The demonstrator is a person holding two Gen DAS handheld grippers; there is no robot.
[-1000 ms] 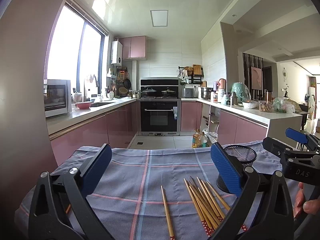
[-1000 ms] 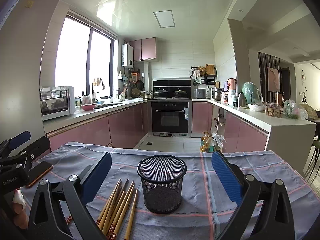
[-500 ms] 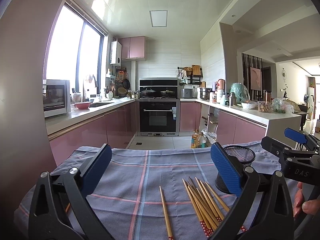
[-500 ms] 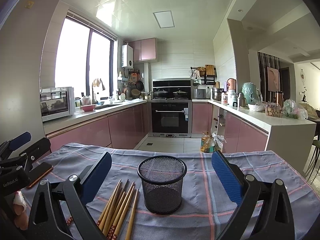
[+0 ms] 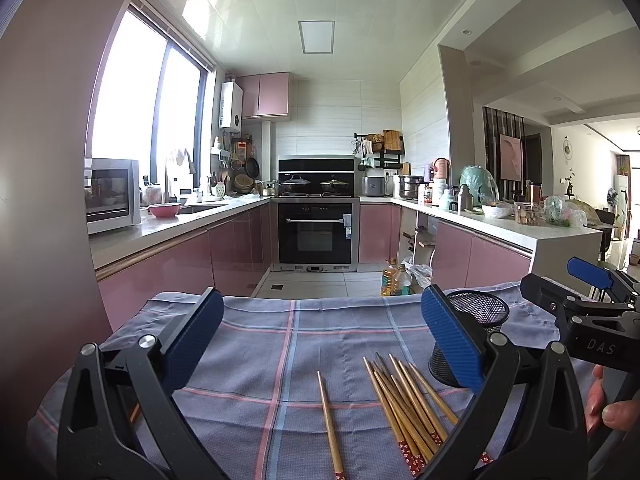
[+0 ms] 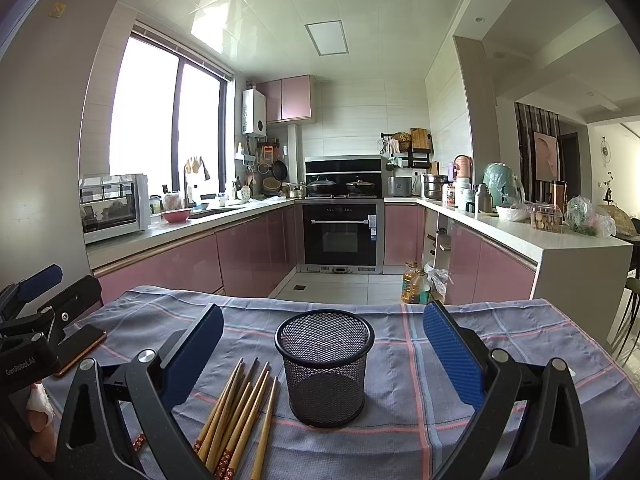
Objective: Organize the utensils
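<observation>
A black mesh holder (image 6: 325, 368) stands upright and looks empty on the plaid cloth (image 6: 460, 364). A bundle of wooden chopsticks (image 6: 236, 412) lies just left of it. In the left wrist view the bundle (image 5: 408, 404) lies ahead to the right, one single chopstick (image 5: 329, 420) lies apart to its left, and the holder (image 5: 476, 320) stands at the right. My left gripper (image 5: 320, 336) is open and empty above the cloth. My right gripper (image 6: 323, 348) is open and empty, its jaws either side of the holder, apart from it.
A phone (image 6: 80, 350) lies on the cloth at the left, beside the other gripper (image 6: 36, 320). The cloth's far edge drops to the kitchen floor with oil bottles (image 6: 416, 284). Pink cabinets and an oven (image 6: 340, 236) stand beyond.
Both views have shifted only very slightly. Both grippers stay open and nothing on the cloth has moved.
</observation>
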